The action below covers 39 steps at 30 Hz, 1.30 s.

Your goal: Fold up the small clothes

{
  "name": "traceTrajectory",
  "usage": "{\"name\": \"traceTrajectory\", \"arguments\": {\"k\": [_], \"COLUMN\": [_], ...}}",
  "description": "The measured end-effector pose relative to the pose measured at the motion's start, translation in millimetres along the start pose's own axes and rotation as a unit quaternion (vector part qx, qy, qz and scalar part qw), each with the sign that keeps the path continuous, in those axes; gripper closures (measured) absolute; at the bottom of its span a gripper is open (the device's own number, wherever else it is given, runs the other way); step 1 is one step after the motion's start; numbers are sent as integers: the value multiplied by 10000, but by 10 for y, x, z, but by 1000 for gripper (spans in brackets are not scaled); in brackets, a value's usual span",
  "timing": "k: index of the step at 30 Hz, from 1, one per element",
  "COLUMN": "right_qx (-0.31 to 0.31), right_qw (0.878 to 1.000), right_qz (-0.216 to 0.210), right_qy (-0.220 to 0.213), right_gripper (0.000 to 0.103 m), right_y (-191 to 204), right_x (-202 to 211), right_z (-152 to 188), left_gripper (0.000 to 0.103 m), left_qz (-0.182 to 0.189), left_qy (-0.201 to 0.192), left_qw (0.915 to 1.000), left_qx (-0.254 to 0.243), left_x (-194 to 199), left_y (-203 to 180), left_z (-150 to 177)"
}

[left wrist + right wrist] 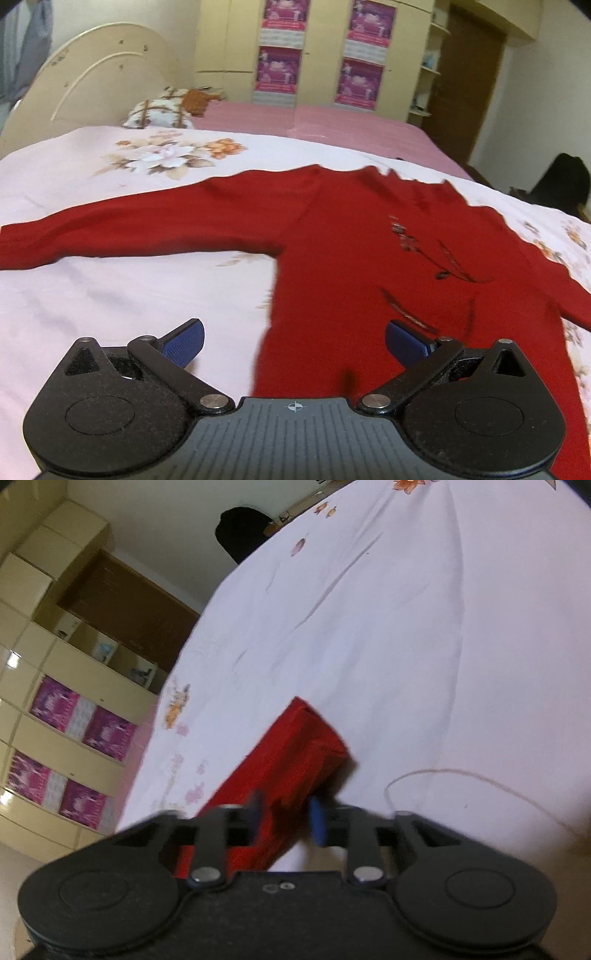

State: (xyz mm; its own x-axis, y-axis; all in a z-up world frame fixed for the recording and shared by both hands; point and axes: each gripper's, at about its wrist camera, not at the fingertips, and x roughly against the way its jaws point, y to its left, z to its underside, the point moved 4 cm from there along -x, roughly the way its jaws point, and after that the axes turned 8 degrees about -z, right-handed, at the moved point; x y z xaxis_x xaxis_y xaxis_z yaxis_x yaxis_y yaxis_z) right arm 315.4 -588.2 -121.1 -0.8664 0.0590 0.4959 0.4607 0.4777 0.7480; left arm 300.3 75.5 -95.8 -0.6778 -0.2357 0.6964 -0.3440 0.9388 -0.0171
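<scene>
Bedroom setting: a floral bedsheet (110, 295) covers the bed, with wardrobes (229, 44) behind. Left gripper (293, 345) hovers with its blue pads spread wide and nothing between them; the red sweater (369, 258) lies flat just ahead, its body running from 6 toward 12 o'clock and one sleeve (129, 229) stretched toward 9 o'clock. Its hem edge passes between the open pads, nearer the right-hand one. Right gripper (286, 818) is closed down on the other sleeve (295, 760), whose long axis runs away toward 12 to 1 o'clock in the right wrist view, cuff farthest out. Judged from this, the right hand is placed to carry its sleeve inward; the left has yet to grip.
</scene>
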Motion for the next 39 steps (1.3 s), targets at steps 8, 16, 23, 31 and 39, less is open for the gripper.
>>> {"name": "traceTrajectory", "arguments": {"k": [8, 16, 23, 31, 39], "right_qx": [1465, 3714, 4442, 5261, 4141], "right_qw": [9891, 9127, 8294, 7701, 8581], "right_qz": [87, -1317, -2187, -2500, -2345], "right_qy": [-151, 1080, 2586, 2599, 1926], "right_gripper": [98, 98, 98, 65, 64], "right_y": [544, 2279, 3052, 3104, 2618], "right_x": [10, -499, -893, -690, -250], "right_z": [116, 1637, 3543, 4145, 3191], "left_gripper": [0, 0, 0, 0, 53], "left_qz": [-187, -243, -521, -484, 1194], "left_qy": [228, 308, 199, 291, 378], "left_qw": [9995, 9978, 9937, 9928, 9874], "left_qx": [83, 535, 971, 1053, 967], "left_x": [-89, 4, 135, -55, -534], "left_y": [275, 744, 1206, 1182, 154], "left_z": [5, -5, -12, -29, -343]}}
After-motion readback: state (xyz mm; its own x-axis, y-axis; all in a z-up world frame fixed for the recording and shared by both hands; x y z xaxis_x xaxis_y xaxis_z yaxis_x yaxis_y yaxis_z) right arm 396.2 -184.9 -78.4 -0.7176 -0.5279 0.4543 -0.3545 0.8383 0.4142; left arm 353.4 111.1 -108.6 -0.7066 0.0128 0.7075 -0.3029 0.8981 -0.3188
